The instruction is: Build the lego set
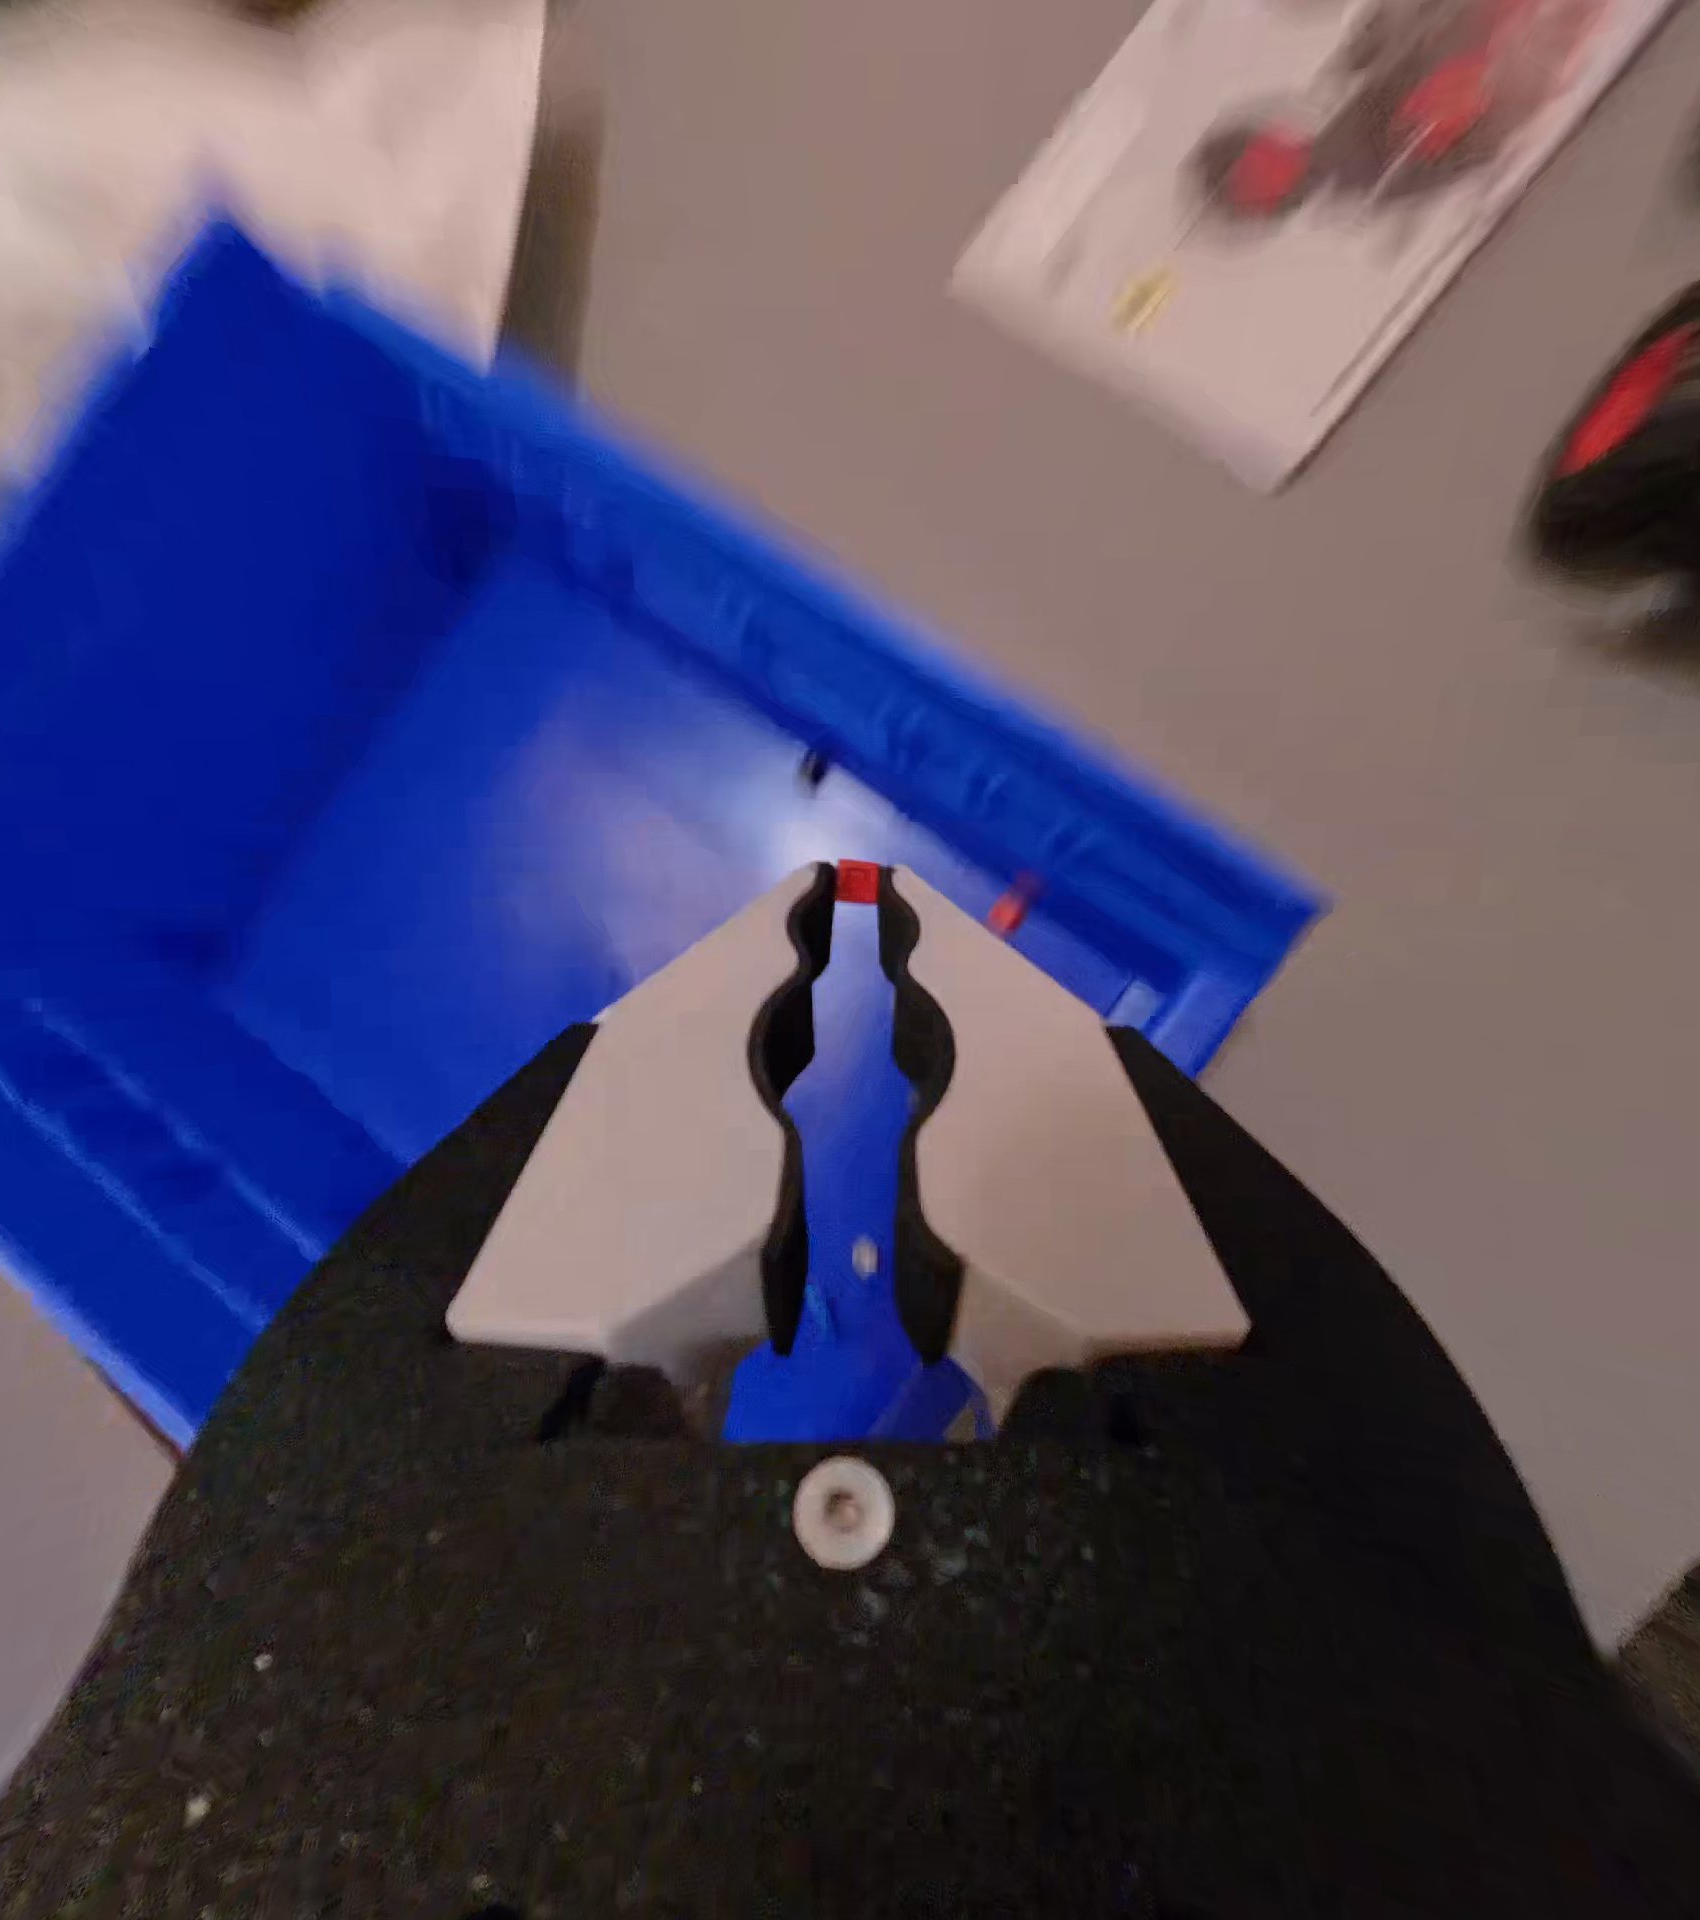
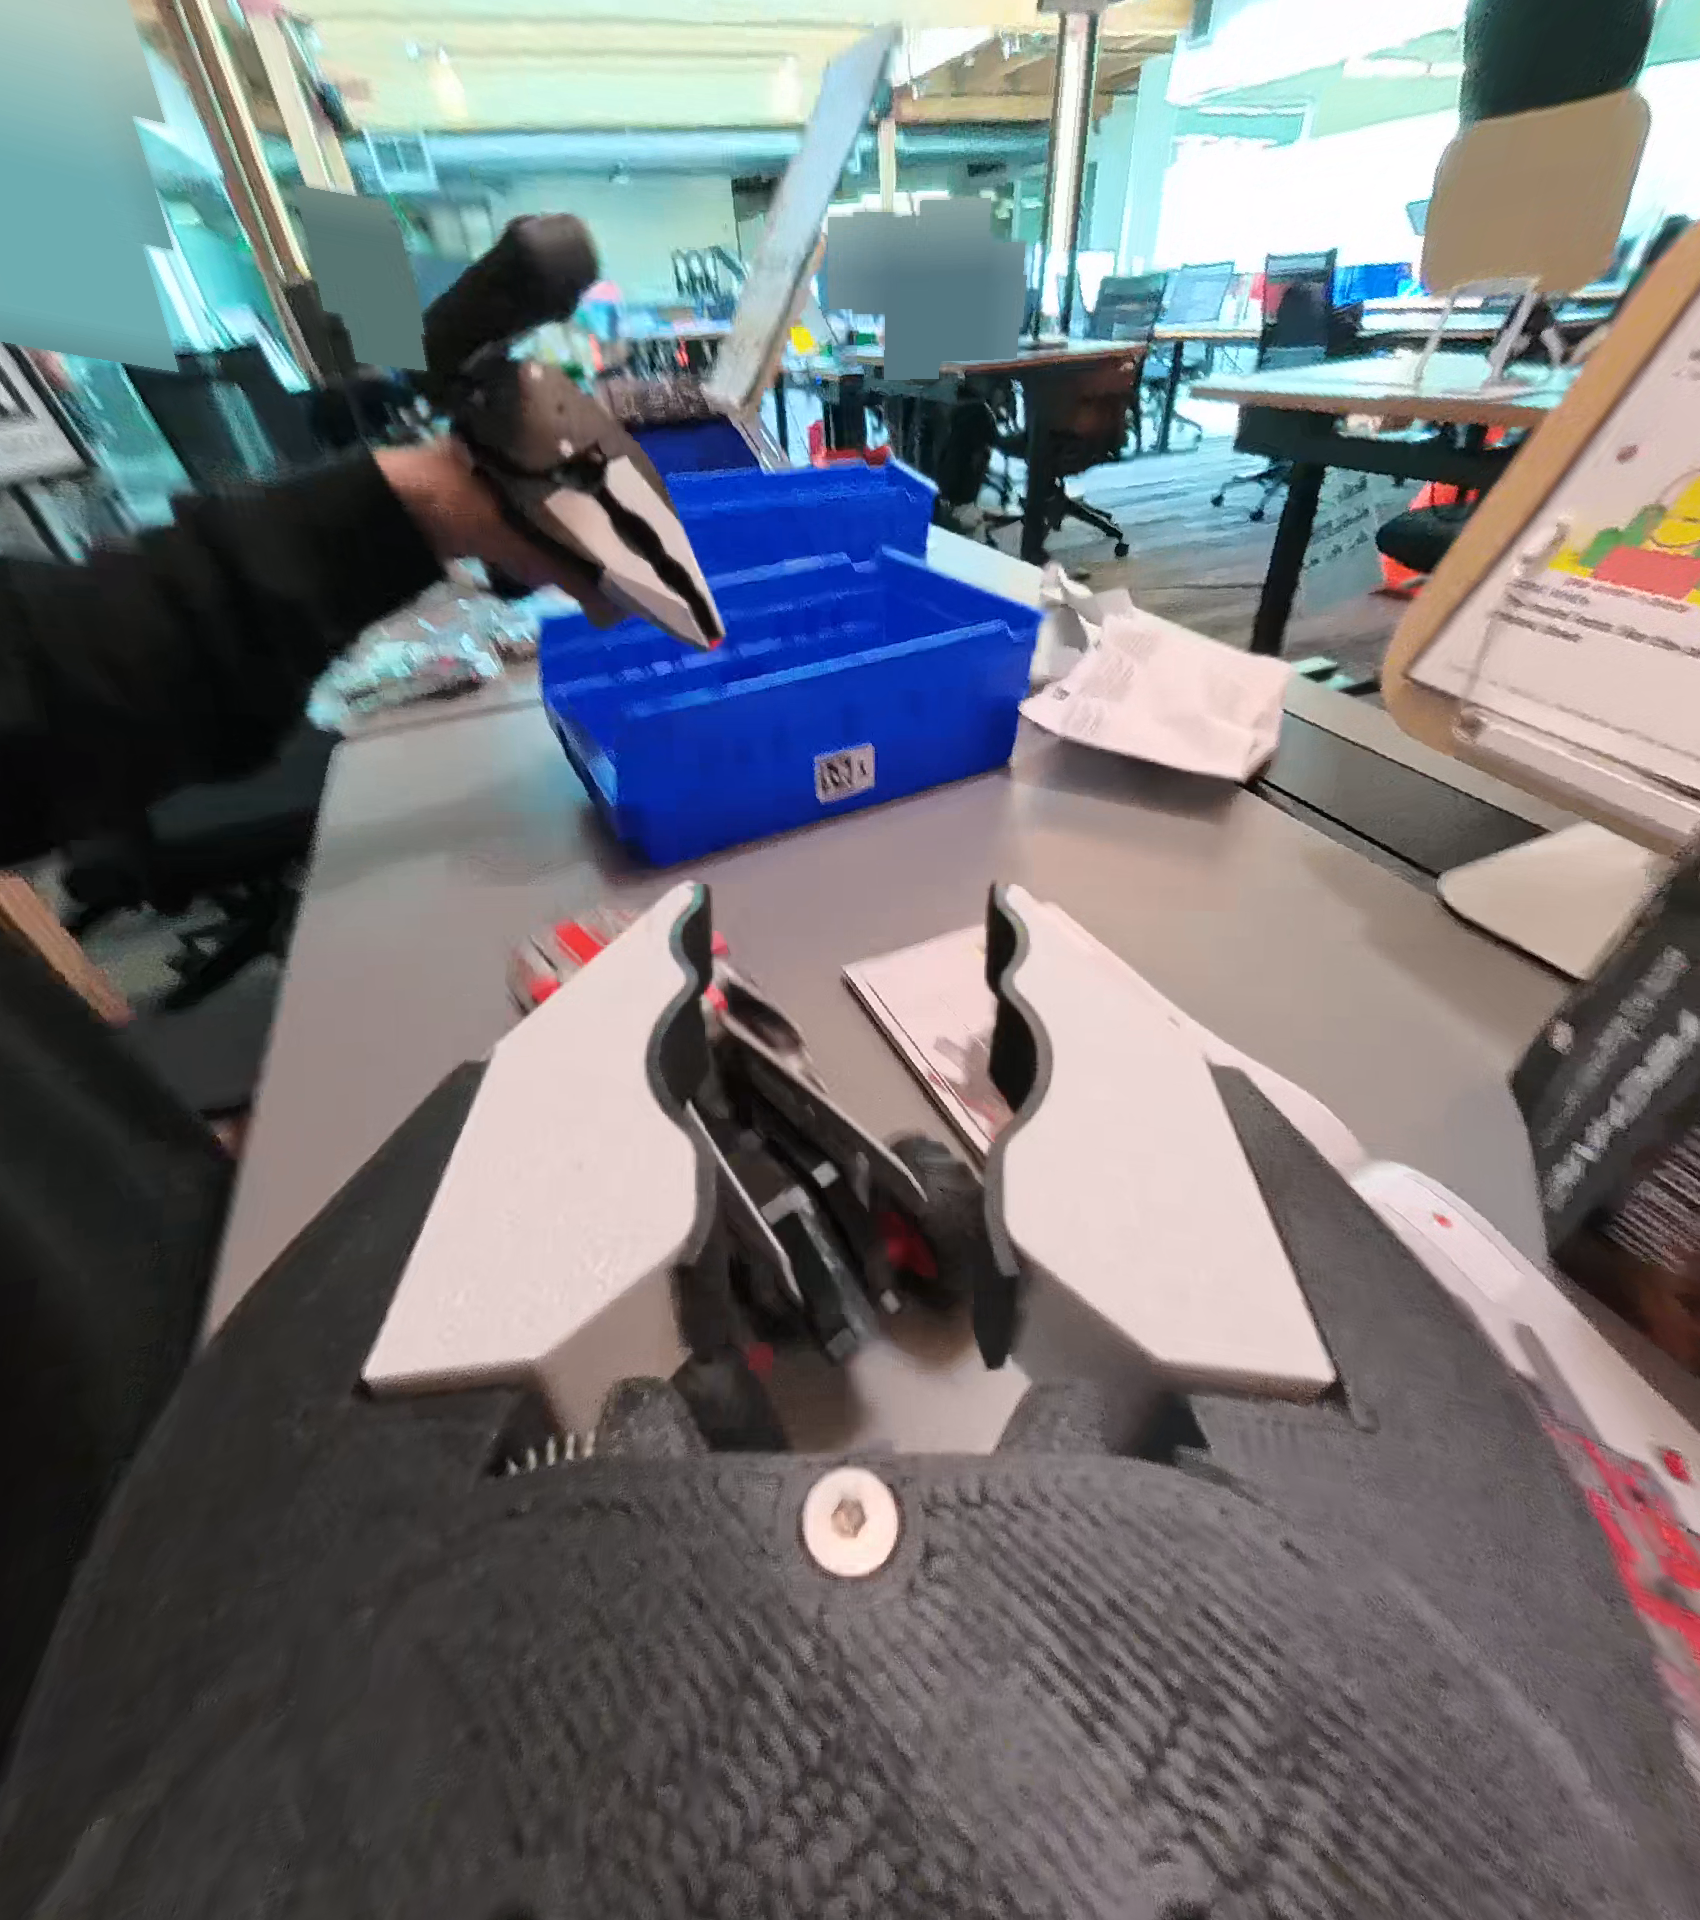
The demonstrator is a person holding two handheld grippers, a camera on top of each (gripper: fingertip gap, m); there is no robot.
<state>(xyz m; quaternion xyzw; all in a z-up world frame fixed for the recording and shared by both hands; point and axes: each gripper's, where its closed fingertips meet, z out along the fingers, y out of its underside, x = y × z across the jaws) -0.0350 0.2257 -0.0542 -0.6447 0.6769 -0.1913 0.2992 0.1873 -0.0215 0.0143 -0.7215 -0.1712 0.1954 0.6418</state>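
Overhead, left tongs [image 1: 861, 883] nearly closed, pinching 1 red brick [image 1: 856, 882] above blue bin [image 1: 981, 727], right tongs [image 2: 846, 914] wide apart, straddling black car model [image 2: 804, 1143].

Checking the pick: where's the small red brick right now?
In the left wrist view, the small red brick sits pinched at the tips of the left gripper, held above the blue bin.

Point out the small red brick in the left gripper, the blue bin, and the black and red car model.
small red brick [image 1: 857, 882], left wrist view, its face between the fingertips.
blue bin [image 2: 721, 774], right wrist view, its front wall.
black and red car model [image 2: 804, 1153], right wrist view, its body between the open fingers.
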